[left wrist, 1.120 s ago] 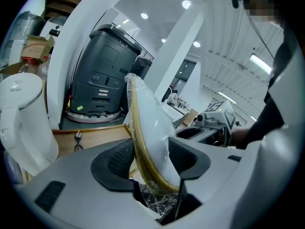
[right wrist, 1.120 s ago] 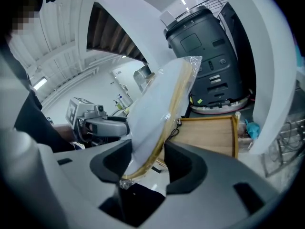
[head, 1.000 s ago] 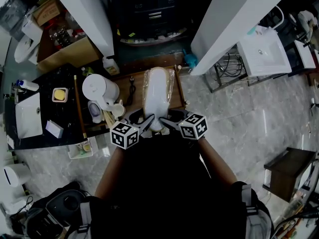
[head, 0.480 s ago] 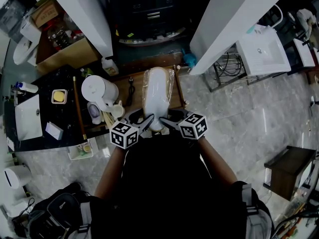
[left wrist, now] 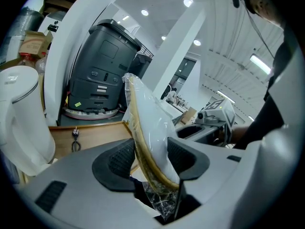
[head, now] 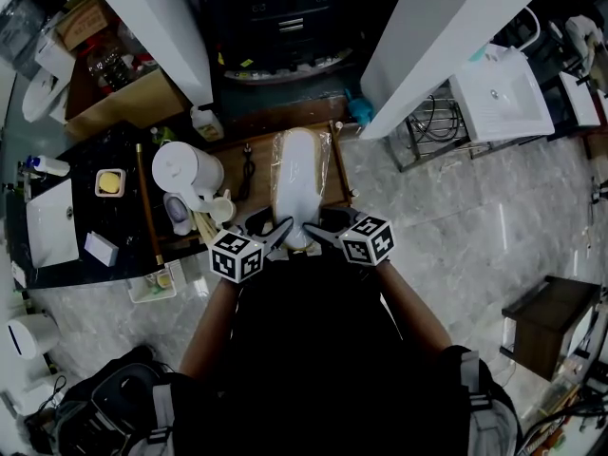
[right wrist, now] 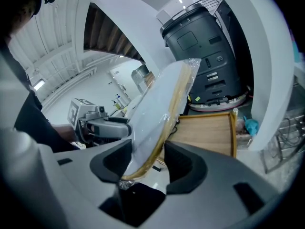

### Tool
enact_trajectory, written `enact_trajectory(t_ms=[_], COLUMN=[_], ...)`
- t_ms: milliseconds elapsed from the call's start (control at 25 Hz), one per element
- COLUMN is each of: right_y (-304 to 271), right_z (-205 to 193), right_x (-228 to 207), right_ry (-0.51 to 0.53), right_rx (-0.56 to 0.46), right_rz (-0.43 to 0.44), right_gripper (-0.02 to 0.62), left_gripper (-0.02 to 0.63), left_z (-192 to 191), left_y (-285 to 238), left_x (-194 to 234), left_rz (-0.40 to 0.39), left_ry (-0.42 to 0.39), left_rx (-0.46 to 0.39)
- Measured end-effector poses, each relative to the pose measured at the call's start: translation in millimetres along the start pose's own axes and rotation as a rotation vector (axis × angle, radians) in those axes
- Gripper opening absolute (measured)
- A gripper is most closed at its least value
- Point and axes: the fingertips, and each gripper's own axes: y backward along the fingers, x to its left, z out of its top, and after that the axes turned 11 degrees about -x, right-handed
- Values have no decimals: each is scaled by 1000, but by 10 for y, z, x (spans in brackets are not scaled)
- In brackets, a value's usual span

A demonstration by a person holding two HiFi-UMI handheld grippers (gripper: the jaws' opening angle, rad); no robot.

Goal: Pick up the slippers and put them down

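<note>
A pair of white slippers (head: 300,180) wrapped in clear plastic is held up over a small wooden table (head: 258,156), toes pointing away from me. My left gripper (head: 276,233) is shut on the near end of the pack from the left, my right gripper (head: 319,232) from the right. In the left gripper view the slippers (left wrist: 147,123) stand on edge between the pads of the left gripper (left wrist: 150,157), a tan sole edge showing. In the right gripper view the slippers (right wrist: 161,109) rise tilted out of the right gripper (right wrist: 148,162). The heel end is hidden inside the jaws.
A white kettle (head: 187,173) and cups stand left of the wooden table, beside a black counter (head: 95,207). A black machine (left wrist: 102,75) sits behind the table between two white pillars. A white basin (head: 499,98) is at the right, a dark stool (head: 551,326) at lower right.
</note>
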Motion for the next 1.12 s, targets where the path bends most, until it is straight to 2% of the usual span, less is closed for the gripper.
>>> enact_trajectory(t_ms=[1120], right_y=[-319], right_z=[-269], right_x=[-395], right_ry=[-31], right_rx=[115], right_rz=[-15], right_gripper=[219], left_gripper=[216], left_z=[-358], left_y=[-253], left_x=[399], left_rz=[8], left_ry=[52], left_rx=[109])
